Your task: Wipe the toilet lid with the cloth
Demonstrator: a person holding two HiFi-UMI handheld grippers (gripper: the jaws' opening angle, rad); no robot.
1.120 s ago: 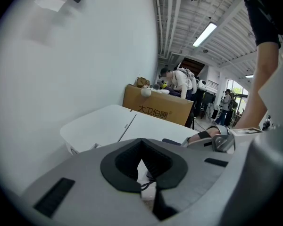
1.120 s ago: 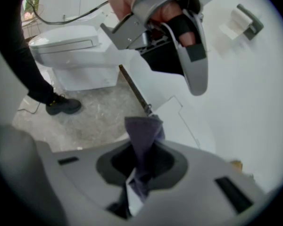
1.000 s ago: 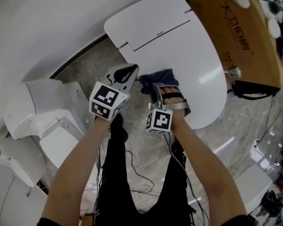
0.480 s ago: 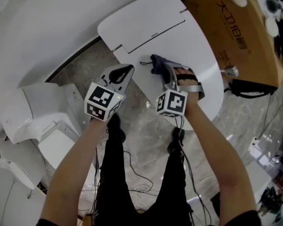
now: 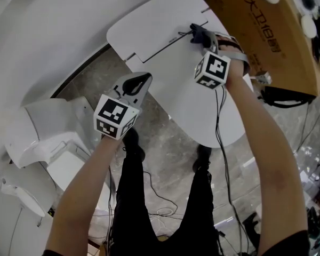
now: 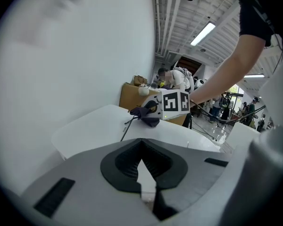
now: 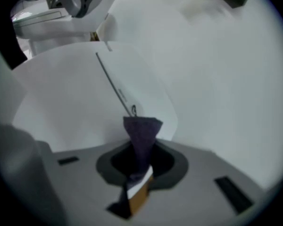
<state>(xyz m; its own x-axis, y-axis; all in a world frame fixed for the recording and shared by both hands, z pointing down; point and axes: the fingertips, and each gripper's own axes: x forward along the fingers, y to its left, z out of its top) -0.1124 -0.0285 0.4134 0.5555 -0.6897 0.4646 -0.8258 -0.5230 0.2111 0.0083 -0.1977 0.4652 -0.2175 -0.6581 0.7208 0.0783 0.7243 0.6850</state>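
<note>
The white toilet lid (image 5: pixel 202 84) lies flat, with a dark seam near its hinge end. My right gripper (image 5: pixel 201 37) is shut on a dark purple cloth (image 5: pixel 198 34), which it presses onto the lid close to that seam. In the right gripper view the cloth (image 7: pixel 141 135) sticks out in a bunch from between the jaws, over the lid (image 7: pixel 66 98). My left gripper (image 5: pixel 140 82) hovers beside the lid's left edge, shut with nothing in it. From the left gripper view I see the cloth (image 6: pixel 146 116) and the right gripper's marker cube (image 6: pixel 175 103) across the lid (image 6: pixel 99 126).
A brown cardboard box (image 5: pixel 266 31) stands right behind the lid. Another white toilet (image 5: pixel 48 127) sits on the left. Cables (image 5: pixel 165 207) trail over the grey marble floor (image 5: pixel 90 79) by the person's feet. A white wall (image 5: pixel 48 25) runs along the far side.
My right gripper has slid the cloth from the lid's near left edge up and right to the seam by the hinge. The left gripper has barely moved.
</note>
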